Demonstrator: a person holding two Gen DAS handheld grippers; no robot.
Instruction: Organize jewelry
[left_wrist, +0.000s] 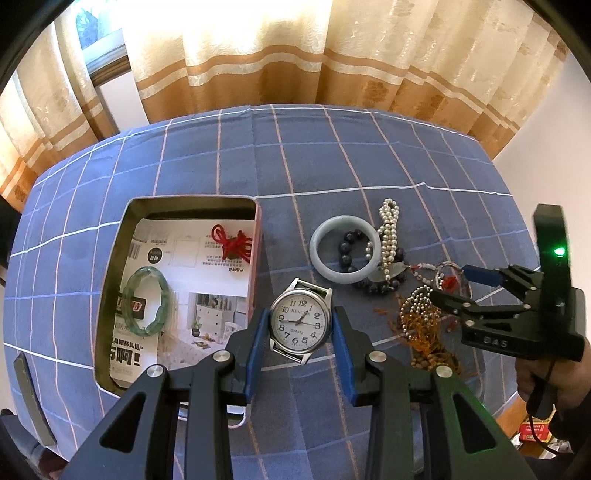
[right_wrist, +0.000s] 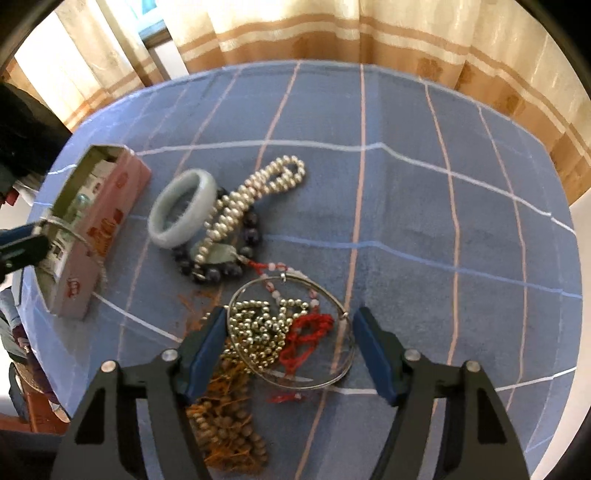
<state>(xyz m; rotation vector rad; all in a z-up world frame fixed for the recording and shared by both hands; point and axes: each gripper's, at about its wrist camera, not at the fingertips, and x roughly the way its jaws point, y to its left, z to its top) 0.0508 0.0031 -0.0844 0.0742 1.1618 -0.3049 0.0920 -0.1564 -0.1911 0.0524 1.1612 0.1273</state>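
Two grippers: left gripper (left_wrist: 300, 332) pinched the wristwatch (left_wrist: 300, 320) at lower centre, right of the tin box (left_wrist: 255, 258).
Right gripper (right_wrist: 288, 350): spread around the wire bangle (right_wrist: 295, 332).
Left view only: green bead bracelet (left_wrist: 147, 301) inside the box.
Room: bare checked cloth (right_wrist: 461, 206) at right.

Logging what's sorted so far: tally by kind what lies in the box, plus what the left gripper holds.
Green bead bracelet, in box: 1
Red knotted cord, in box: 1
Watch, in left gripper: 1
Total: 3
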